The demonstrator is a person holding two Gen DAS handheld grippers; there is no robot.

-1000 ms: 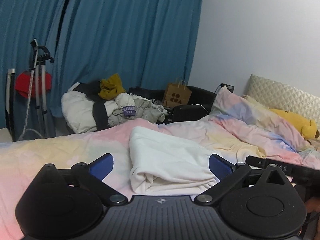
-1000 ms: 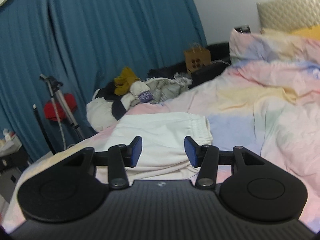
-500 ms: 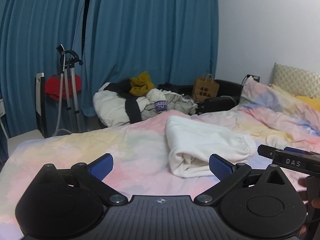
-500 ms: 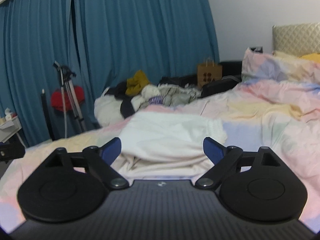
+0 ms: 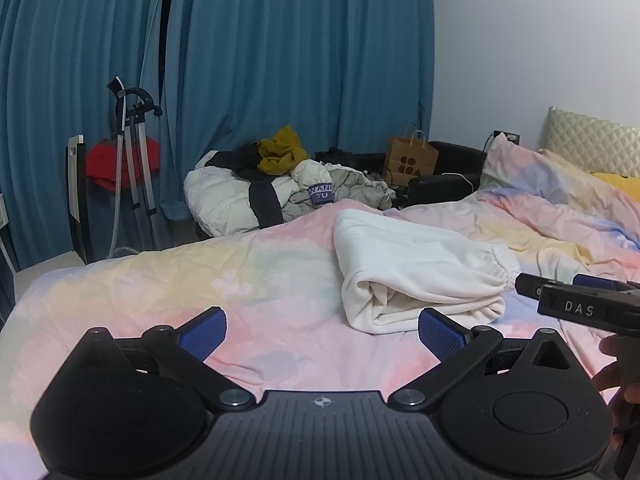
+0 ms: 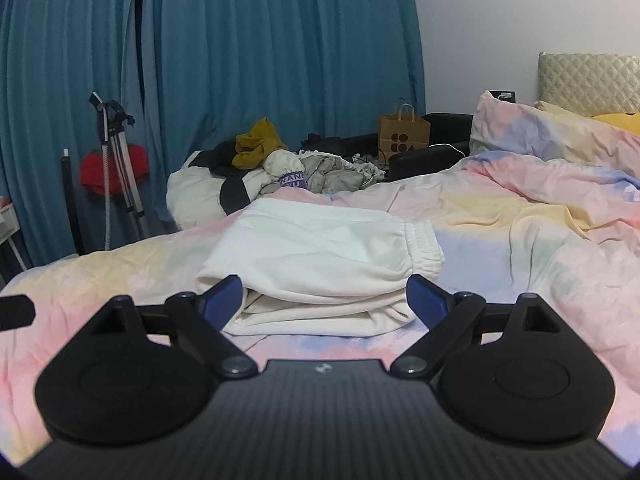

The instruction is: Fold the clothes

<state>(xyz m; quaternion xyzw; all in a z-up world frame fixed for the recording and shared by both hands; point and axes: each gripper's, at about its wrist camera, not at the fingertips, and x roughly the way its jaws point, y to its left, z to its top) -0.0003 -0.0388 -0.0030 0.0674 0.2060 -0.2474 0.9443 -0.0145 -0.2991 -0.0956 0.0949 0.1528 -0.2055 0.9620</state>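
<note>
1. Left wrist view: left gripper point(image 5: 322, 328), both blue pads point(image 5: 203, 332) spread wide, nothing between them; it hangs over bare pastel duvet point(image 5: 200, 280), short of the garment.
2. Right wrist view: right gripper point(image 6: 324, 300), jaws spread wide after having just been opening; the near edge of the garment shows between the pads, not pinched. In the left wrist view its black body, lettered "DAS", enters from the right edge point(image 5: 580, 304).
3. White folded garment point(image 6: 320, 264) point(image 5: 416, 264): lies flat on the duvet in several layers, elastic-gathered edge to the right, folded edges facing the cameras. Directly ahead of the right gripper; ahead and to the right of the left one.
4. Duvet: pink, yellow and blue, rumpled toward the pillow end at right.
5. Pile of loose clothes point(image 5: 280, 184) point(image 6: 260, 172): beyond the far edge of the bed, white padded piece with a dark band, mustard item on top, purple label.
6. Brown paper bag point(image 5: 410, 158) point(image 6: 402, 132): upright, right of the pile, beside a black low piece of furniture.
7. Blue curtains point(image 5: 260, 60): closed, covering the back wall.
8. Stand with a hose point(image 5: 132, 152) and a red item point(image 5: 104, 160) hung on it: left, in front of the curtains.
9. Quilted headboard point(image 6: 588, 76): far right.
</note>
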